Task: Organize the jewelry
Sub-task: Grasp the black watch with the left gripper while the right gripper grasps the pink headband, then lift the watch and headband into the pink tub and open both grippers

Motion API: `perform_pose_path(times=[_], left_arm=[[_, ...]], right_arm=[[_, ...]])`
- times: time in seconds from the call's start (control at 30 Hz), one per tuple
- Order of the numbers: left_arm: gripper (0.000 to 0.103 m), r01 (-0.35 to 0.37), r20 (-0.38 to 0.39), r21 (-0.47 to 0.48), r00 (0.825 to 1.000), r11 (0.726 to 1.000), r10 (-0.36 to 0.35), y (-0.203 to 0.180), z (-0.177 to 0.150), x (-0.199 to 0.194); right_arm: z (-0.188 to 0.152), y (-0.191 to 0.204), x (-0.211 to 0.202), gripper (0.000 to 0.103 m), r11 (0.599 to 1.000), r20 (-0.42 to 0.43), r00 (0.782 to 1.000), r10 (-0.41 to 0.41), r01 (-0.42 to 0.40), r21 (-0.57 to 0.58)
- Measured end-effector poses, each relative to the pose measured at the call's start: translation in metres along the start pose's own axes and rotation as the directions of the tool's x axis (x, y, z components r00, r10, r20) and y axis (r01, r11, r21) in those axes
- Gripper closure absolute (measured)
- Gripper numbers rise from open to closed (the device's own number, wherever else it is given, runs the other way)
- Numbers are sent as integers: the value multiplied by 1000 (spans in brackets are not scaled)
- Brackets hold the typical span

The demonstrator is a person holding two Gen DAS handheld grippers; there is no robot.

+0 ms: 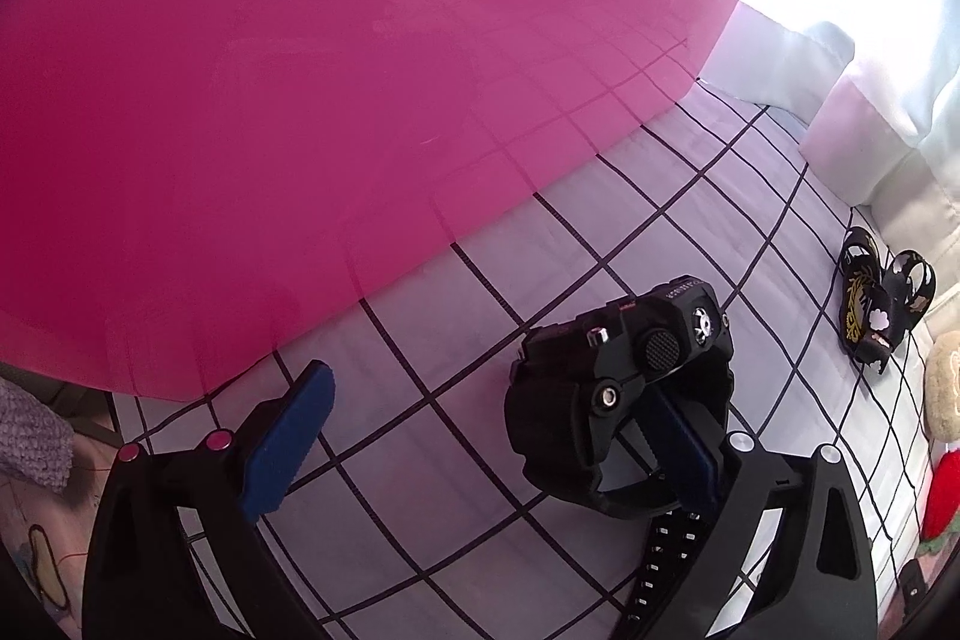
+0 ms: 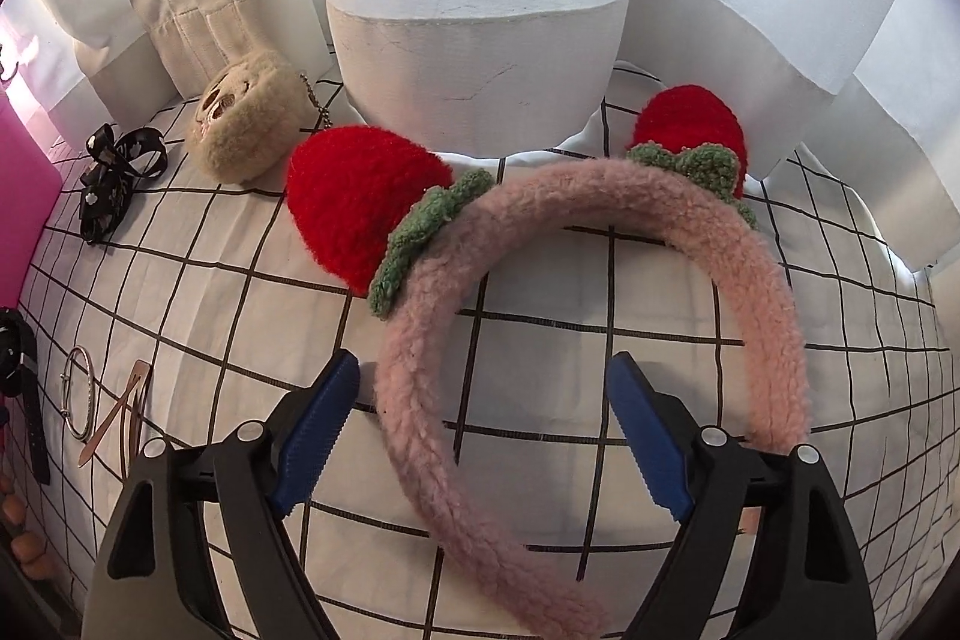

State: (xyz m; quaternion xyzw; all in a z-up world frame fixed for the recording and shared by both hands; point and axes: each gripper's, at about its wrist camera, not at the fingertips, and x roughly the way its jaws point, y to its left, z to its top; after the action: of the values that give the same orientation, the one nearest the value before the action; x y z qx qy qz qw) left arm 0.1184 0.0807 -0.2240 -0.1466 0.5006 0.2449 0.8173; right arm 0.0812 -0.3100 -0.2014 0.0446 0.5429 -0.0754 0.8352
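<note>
A chunky black watch (image 1: 624, 388) rests on the checked cloth (image 1: 456, 532) in the left wrist view. Its strap loops around the right finger of my left gripper (image 1: 486, 388) and hides most of that blue pad. The jaws stand wide apart and the left pad (image 1: 288, 442) touches nothing. In the right wrist view a fluffy pink headband (image 2: 600, 196) with two red strawberries (image 2: 354, 202) lies on the cloth. One arm of the headband runs between the fingers of my right gripper (image 2: 486, 388), close to the left pad (image 2: 318, 436). Those jaws are open and do not press on it.
A big pink box (image 1: 300, 100) fills the left. A black bow (image 2: 117, 178), a beige plush pouch (image 2: 246, 124), a silver bangle (image 2: 78, 394), a brown hair clip (image 2: 120, 418) and wooden beads (image 2: 27, 544) lie on the cloth. White curtain folds (image 2: 480, 10) hang behind.
</note>
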Motion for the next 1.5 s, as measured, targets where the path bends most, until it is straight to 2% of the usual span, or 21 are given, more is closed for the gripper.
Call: perform_pose_path(times=[0.03,0.07,0.1,0.13,0.17,0.4,0.5,0.53,0.63,0.97,1.27,1.5], left_arm=[[21,10,6,16,1000,1000,-10,-4,2,0],[36,20,15,37,1000,999,-20,-8,2,-3],[45,32,21,58,999,998,-33,-14,2,-6],[63,42,25,74,999,996,-44,-17,1,-8],[67,42,23,81,999,996,-44,-20,1,-8],[76,104,-8,73,995,992,-104,-5,1,-8],[84,118,-9,87,993,989,-118,11,-8,-21],[85,124,-2,96,992,988,-125,-5,-16,-25],[87,121,31,137,991,983,-127,-8,-25,-37],[88,180,42,192,981,965,-191,-13,-28,-64],[88,224,99,259,961,939,-257,-18,-18,-112],[88,274,152,313,931,909,-333,-14,-1,-164]], right_arm=[[0,2,-2,33,1000,8,1000,4,-4,-7],[-1,5,-5,53,1000,20,1000,6,-6,-22],[-5,5,-7,75,999,30,1000,7,-6,-36],[-5,9,-9,84,999,30,999,17,-16,-48],[-6,15,-9,94,998,28,999,14,-12,-58],[-16,13,-18,94,999,52,998,37,-36,-30],[-26,13,-28,95,999,71,996,50,-49,-17],[-28,14,-31,95,998,77,995,55,-54,-14],[-33,9,-42,95,998,97,993,66,-65,-8],[-43,5,-86,94,995,158,982,99,-101,3],[-42,25,-127,94,993,213,970,120,-117,-27],[-27,49,-173,94,988,289,945,155,-142,-63]])
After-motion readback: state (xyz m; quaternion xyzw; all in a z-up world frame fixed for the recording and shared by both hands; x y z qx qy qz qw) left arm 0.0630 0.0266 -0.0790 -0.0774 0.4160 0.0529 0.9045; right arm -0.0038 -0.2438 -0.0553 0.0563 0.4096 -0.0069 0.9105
